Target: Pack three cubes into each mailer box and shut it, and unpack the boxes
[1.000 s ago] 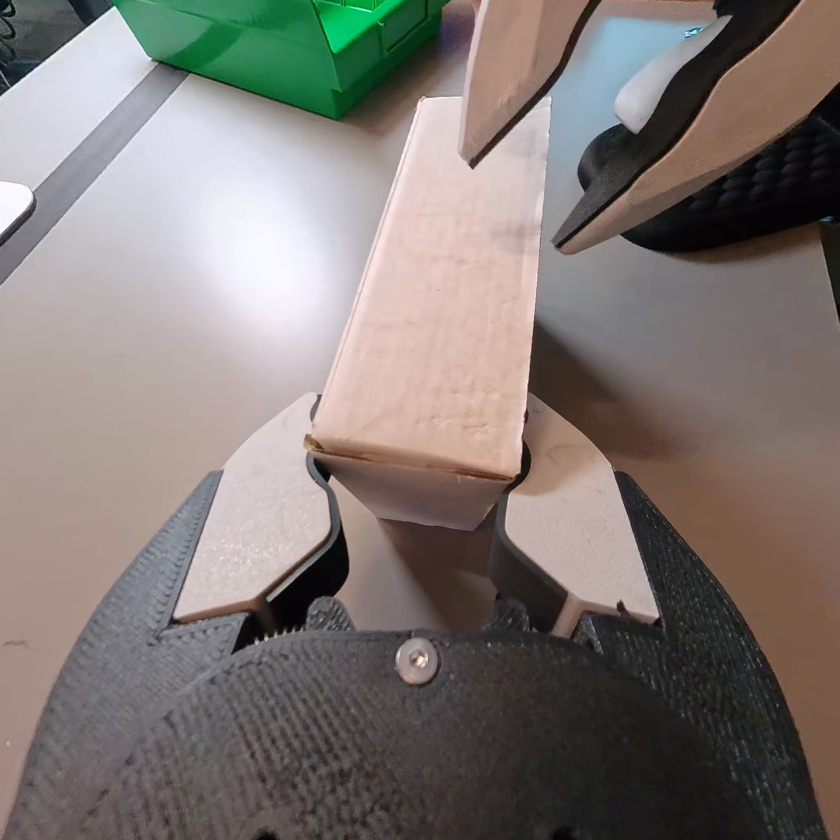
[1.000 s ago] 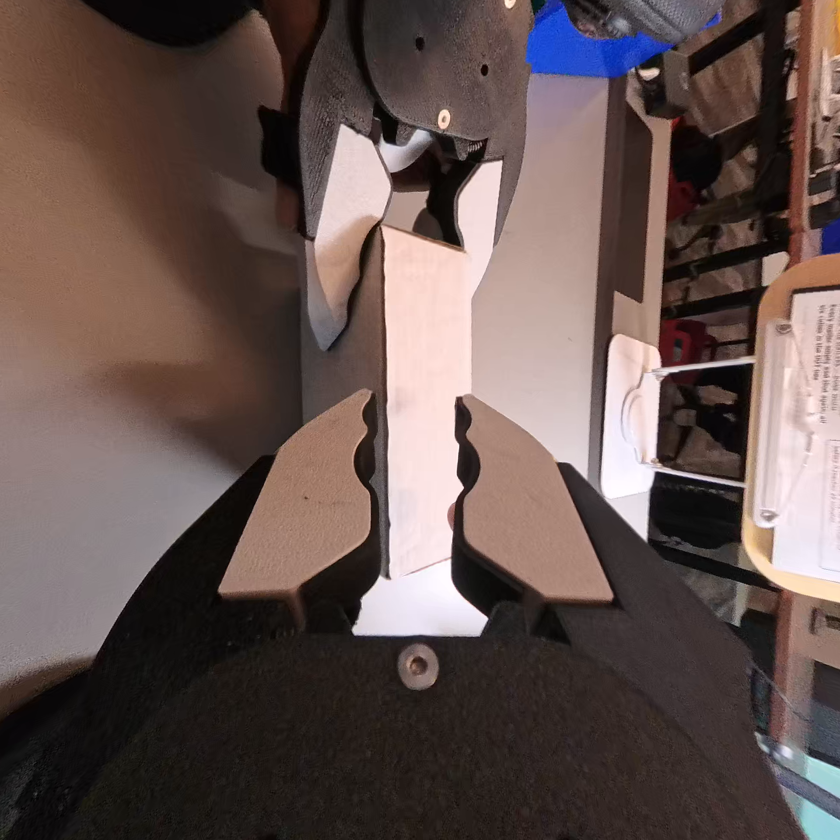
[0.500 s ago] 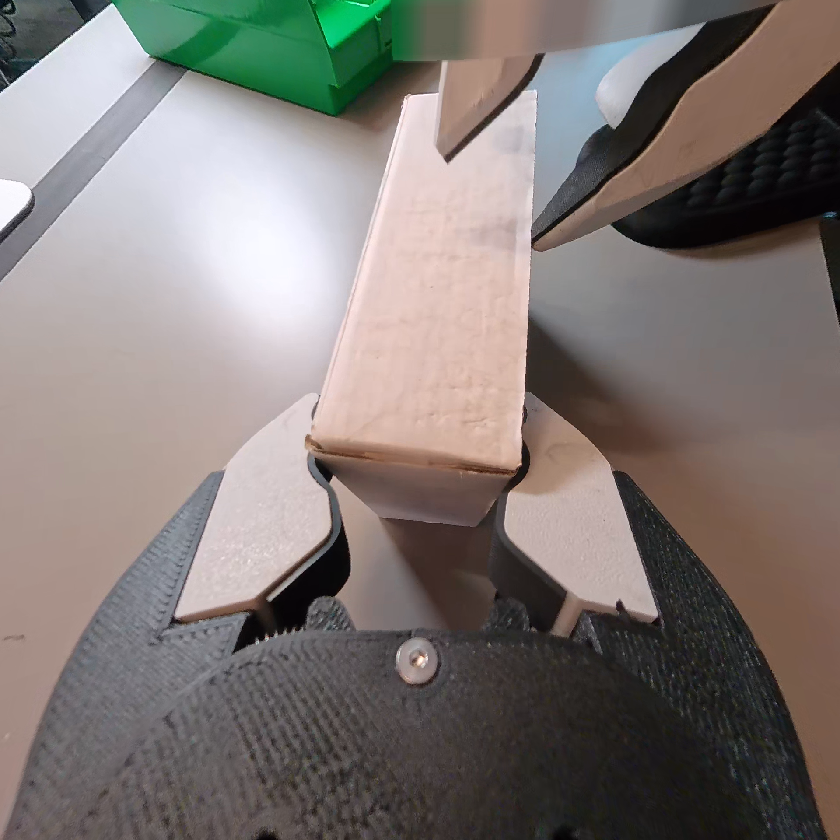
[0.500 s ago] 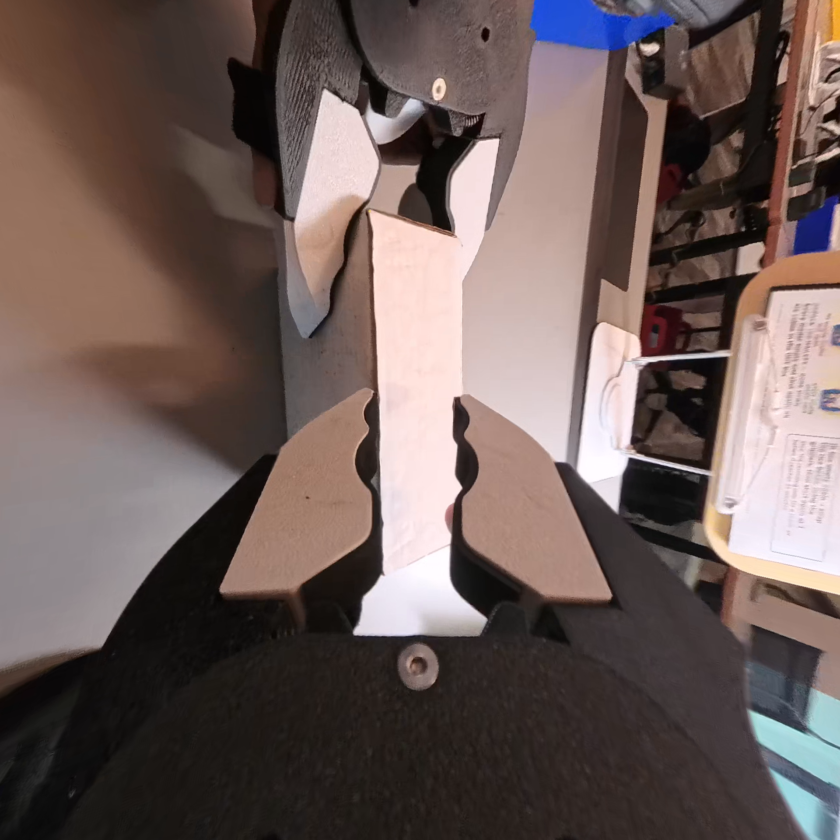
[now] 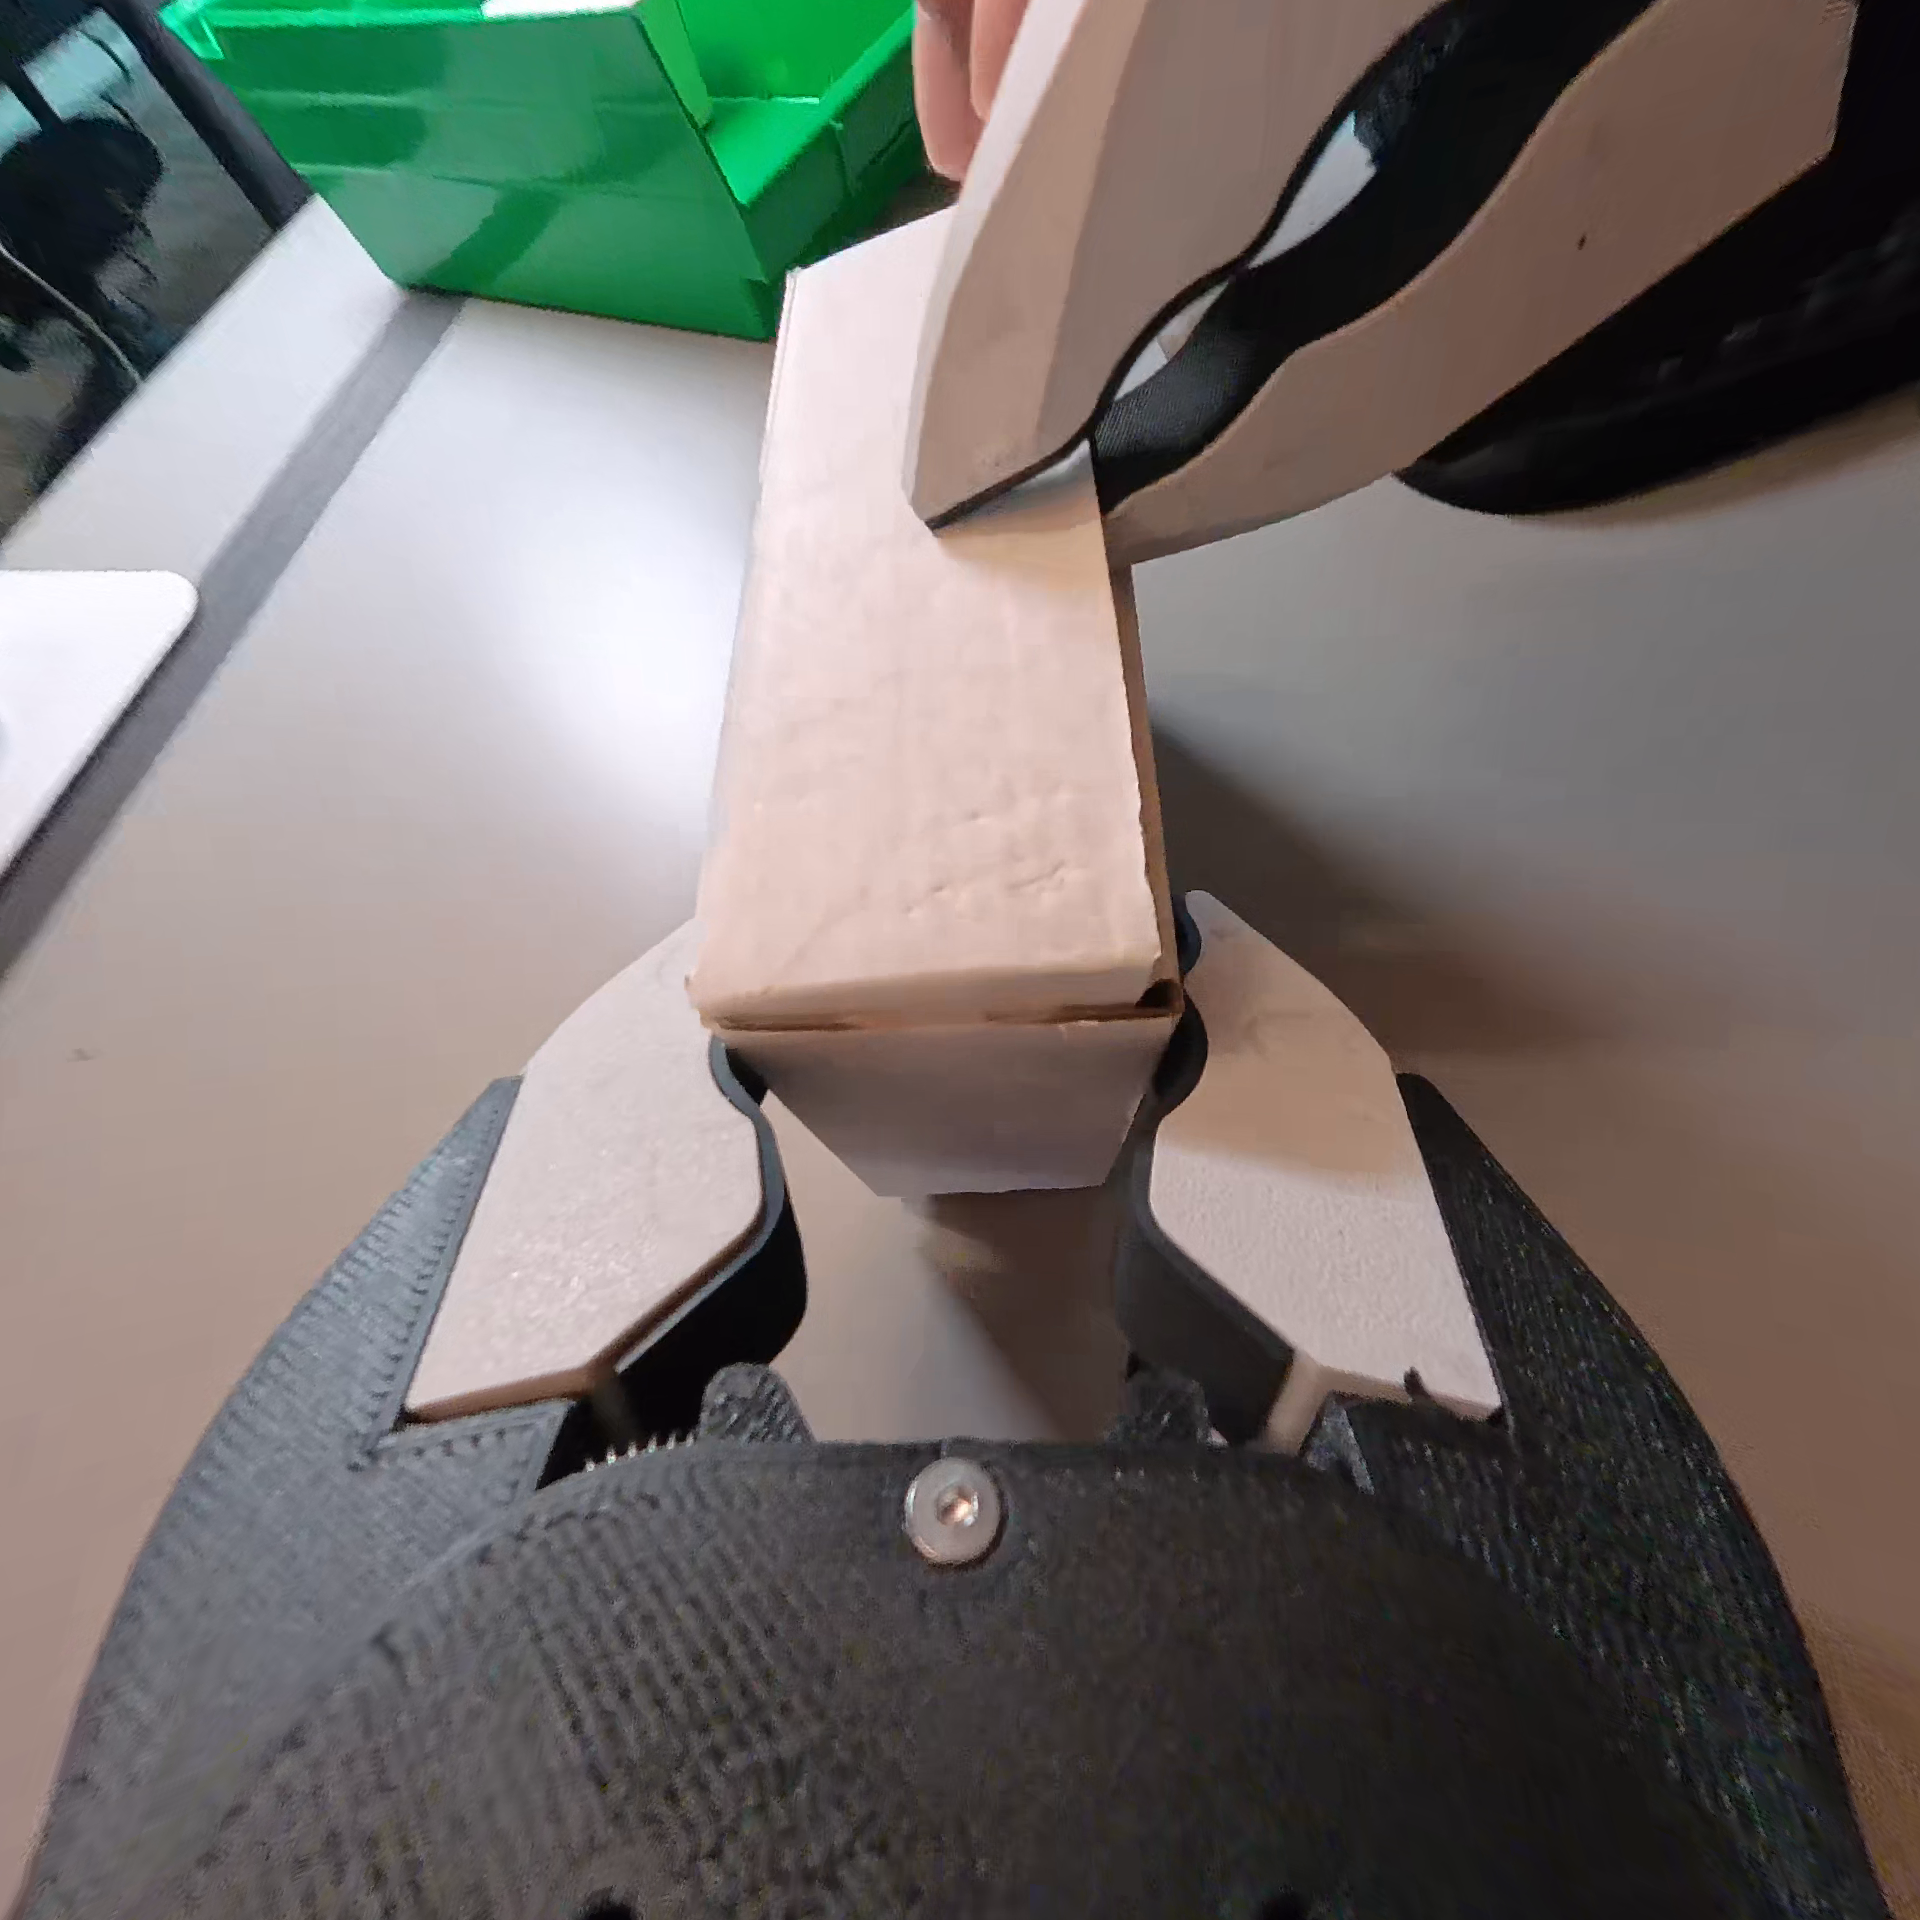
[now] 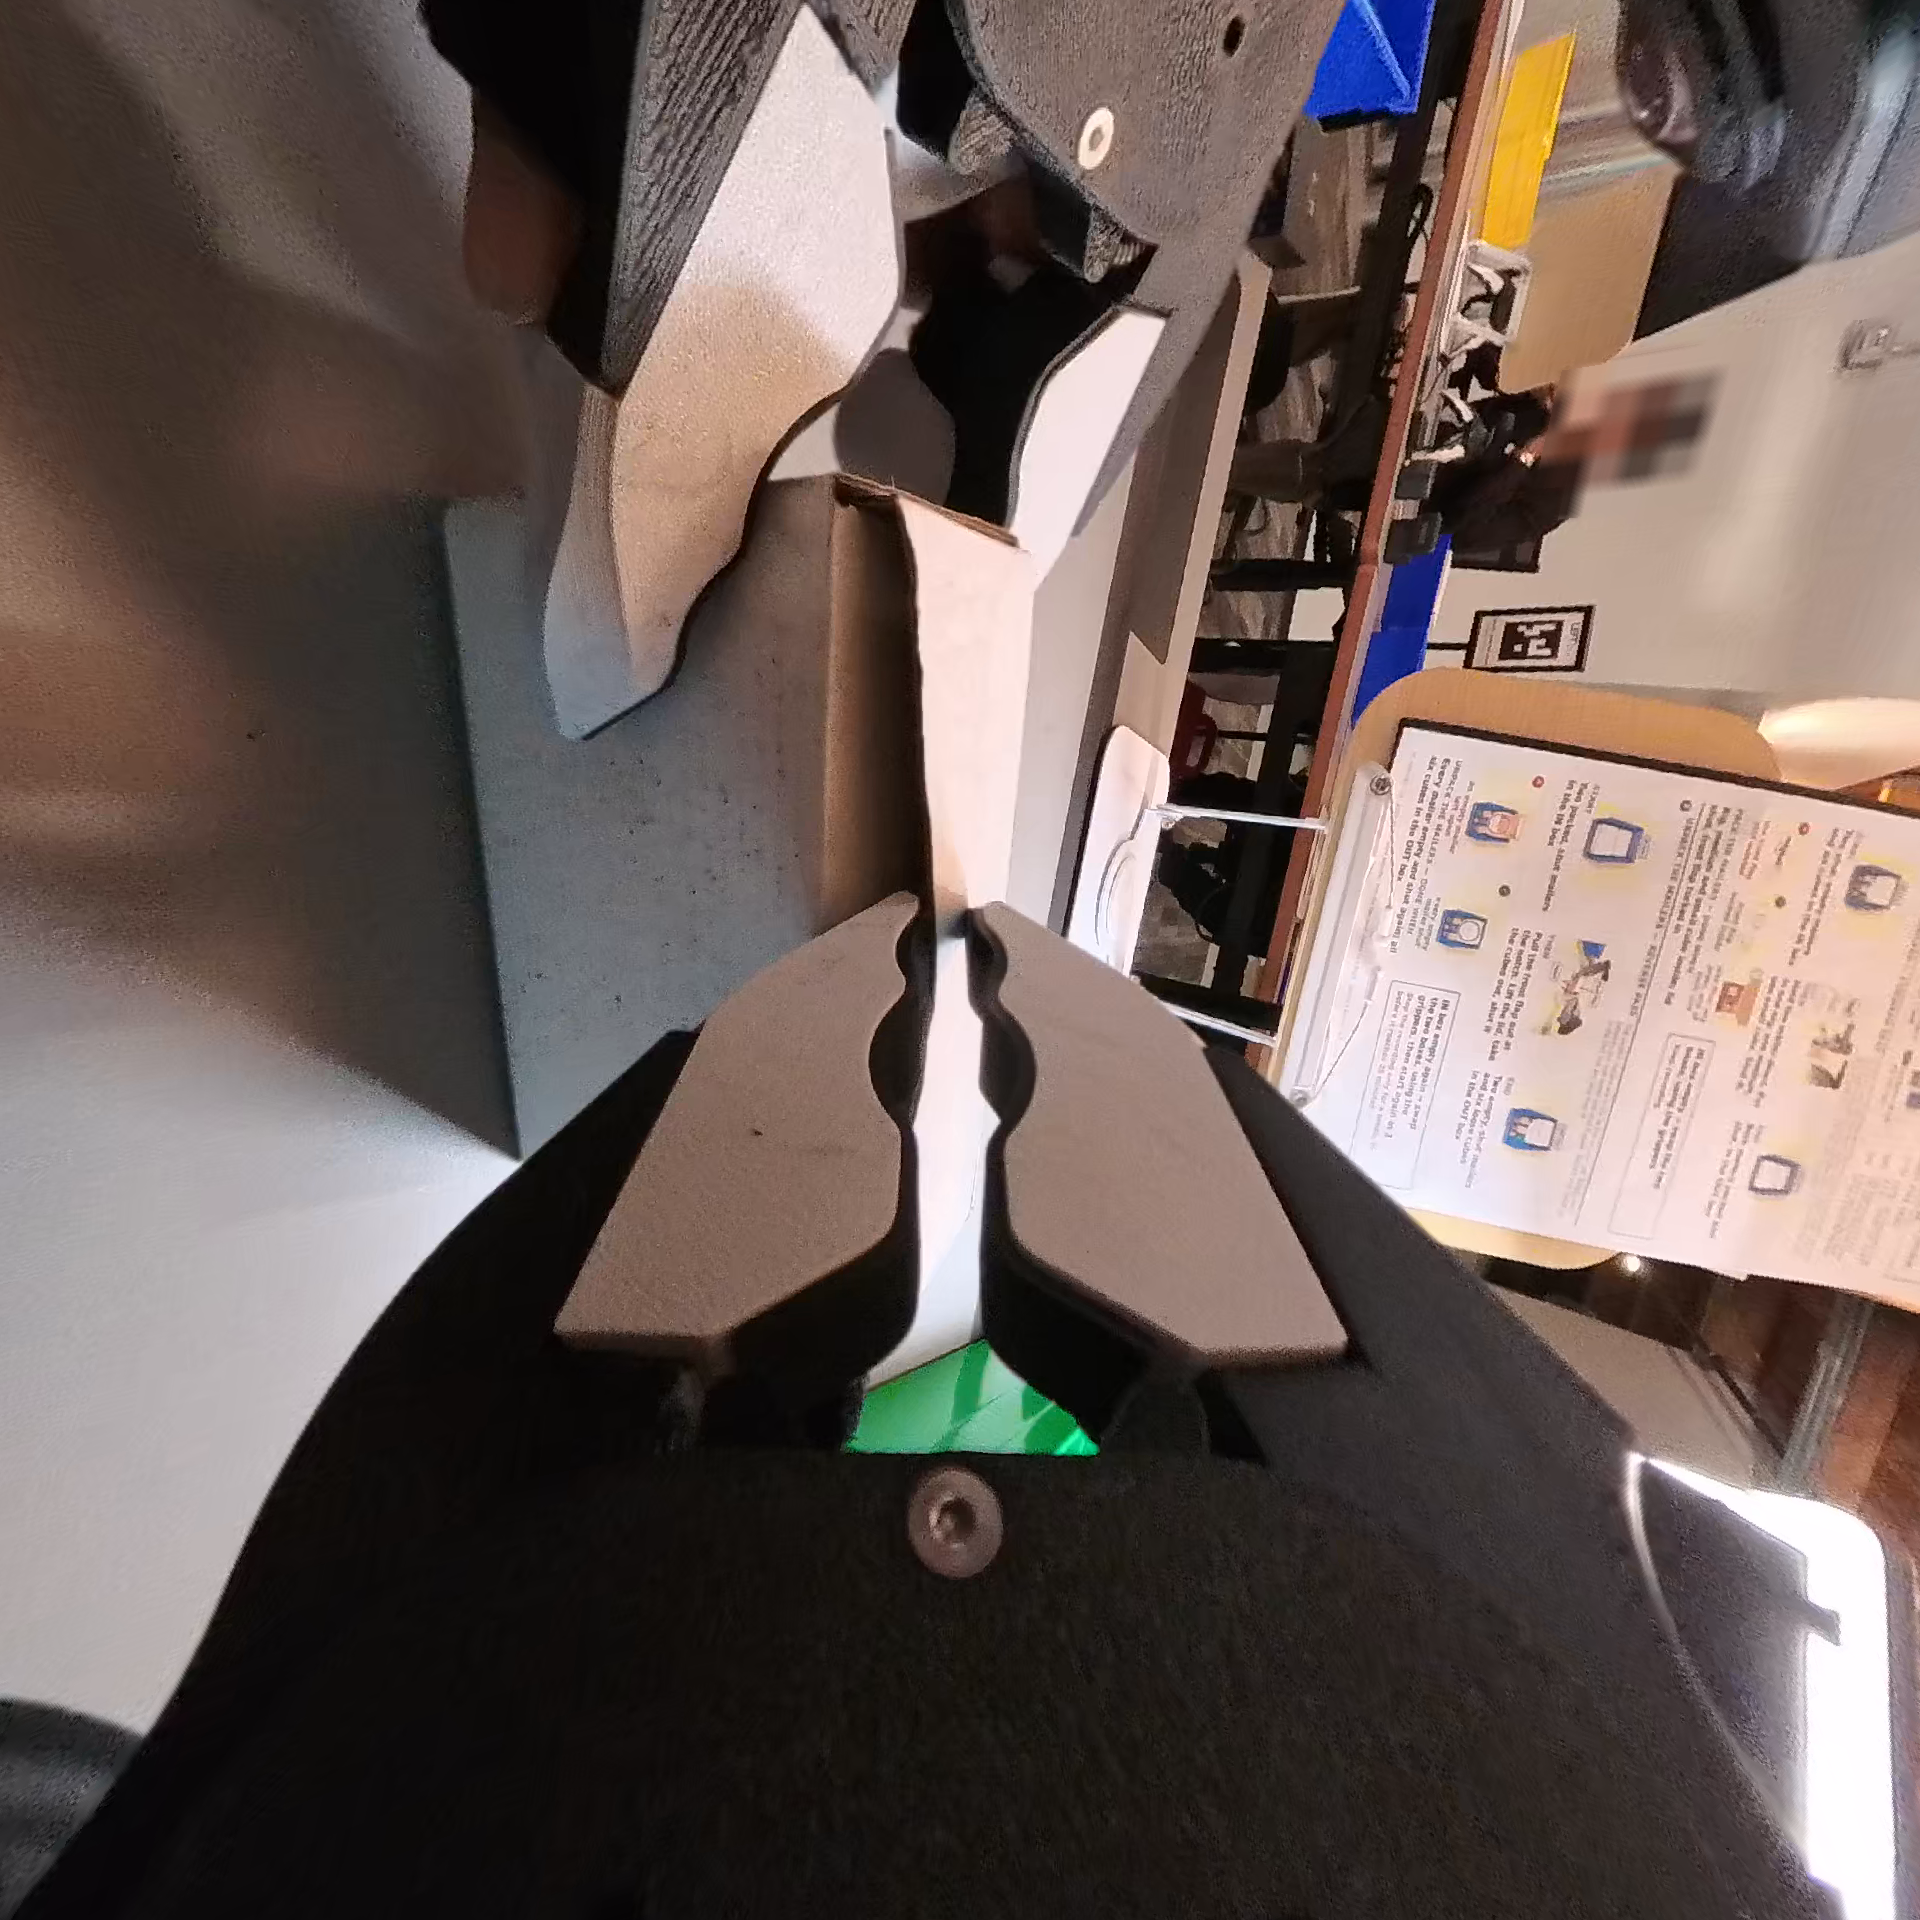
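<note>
A tan cardboard mailer box (image 5: 914, 727) lies lengthwise on the grey table (image 5: 416, 831), with its lid down. My left gripper (image 5: 951, 987) is shut on the box's near end, one finger on each side wall. My right gripper (image 5: 1029, 520) comes from the far right and is nearly shut, pinching the lid's right-hand edge about midway along the box. In the right wrist view the right gripper (image 6: 945, 914) clamps a thin cardboard edge (image 6: 966, 727) of the box, and the left gripper (image 6: 810, 623) holds the far end. No cubes show.
A green bin (image 5: 582, 177) stands at the table's far side behind the box; it also shows in the right wrist view (image 6: 966, 1403). A white flat object (image 5: 73, 665) lies at the left edge. A printed sheet on a board (image 6: 1662, 987) stands off the table. Across from one pair of fingers to the other is roughly 6 centimetres.
My right gripper has gone from wide open around the box's far end to nearly shut on the lid's edge, and has moved closer along the box. My left gripper keeps its hold.
</note>
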Available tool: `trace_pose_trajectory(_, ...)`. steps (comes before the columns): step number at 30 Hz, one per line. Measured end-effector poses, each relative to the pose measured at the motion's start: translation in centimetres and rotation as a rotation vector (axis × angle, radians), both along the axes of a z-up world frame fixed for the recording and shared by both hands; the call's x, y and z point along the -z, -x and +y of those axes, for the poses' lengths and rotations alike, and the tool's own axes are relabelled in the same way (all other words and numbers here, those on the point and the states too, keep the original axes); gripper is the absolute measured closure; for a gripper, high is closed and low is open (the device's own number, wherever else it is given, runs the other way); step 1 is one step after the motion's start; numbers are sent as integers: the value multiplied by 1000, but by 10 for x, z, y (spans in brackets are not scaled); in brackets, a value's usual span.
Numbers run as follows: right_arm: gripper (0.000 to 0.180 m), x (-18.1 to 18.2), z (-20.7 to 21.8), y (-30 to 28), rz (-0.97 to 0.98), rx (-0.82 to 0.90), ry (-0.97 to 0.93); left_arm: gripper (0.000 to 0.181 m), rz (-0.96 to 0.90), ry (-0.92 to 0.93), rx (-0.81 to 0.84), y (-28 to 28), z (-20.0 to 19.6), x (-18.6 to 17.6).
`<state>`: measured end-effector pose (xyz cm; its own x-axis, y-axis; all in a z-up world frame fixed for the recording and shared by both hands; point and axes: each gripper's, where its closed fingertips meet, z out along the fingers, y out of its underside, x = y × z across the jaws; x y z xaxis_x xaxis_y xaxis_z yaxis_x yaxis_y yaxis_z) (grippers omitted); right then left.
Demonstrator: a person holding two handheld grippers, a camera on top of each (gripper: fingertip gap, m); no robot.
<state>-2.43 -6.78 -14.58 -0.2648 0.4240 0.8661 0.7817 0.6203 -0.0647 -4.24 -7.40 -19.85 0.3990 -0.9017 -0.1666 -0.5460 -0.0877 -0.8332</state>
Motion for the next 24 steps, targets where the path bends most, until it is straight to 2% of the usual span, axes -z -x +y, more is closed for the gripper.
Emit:
trace_pose_trajectory(3,178,-14,-1,1,37,-1,41,107,74,-142,36,3,3,0)
trace_pose_trajectory(5,178,-23,-4,-1,65,35,234,107,115,-269,59,2,6,-1)
trace_pose_trajectory(8,178,-26,-6,-6,32,57,397,107,169,-455,72,3,15,-3)
trace_pose_trajectory(10,179,-29,-7,-9,36,111,518,104,204,-502,15,12,27,1)
trace_pose_trajectory(12,179,-32,1,-17,45,193,578,84,166,-321,-6,24,27,16)
trace_pose_trajectory(13,179,-32,5,-20,50,221,596,83,96,-206,-6,27,23,18)
trace_pose_trajectory(17,179,-30,5,-22,125,272,674,90,-282,117,-2,32,5,-19)
trace_pose_trajectory(20,178,-29,3,-21,153,289,631,96,-520,336,-72,24,-4,-43)
trace_pose_trajectory(22,179,-30,-4,-13,172,271,638,100,-551,403,-159,18,-1,-38)
trace_pose_trajectory(24,179,-33,-10,-4,192,238,651,106,-513,379,-216,13,1,-29)
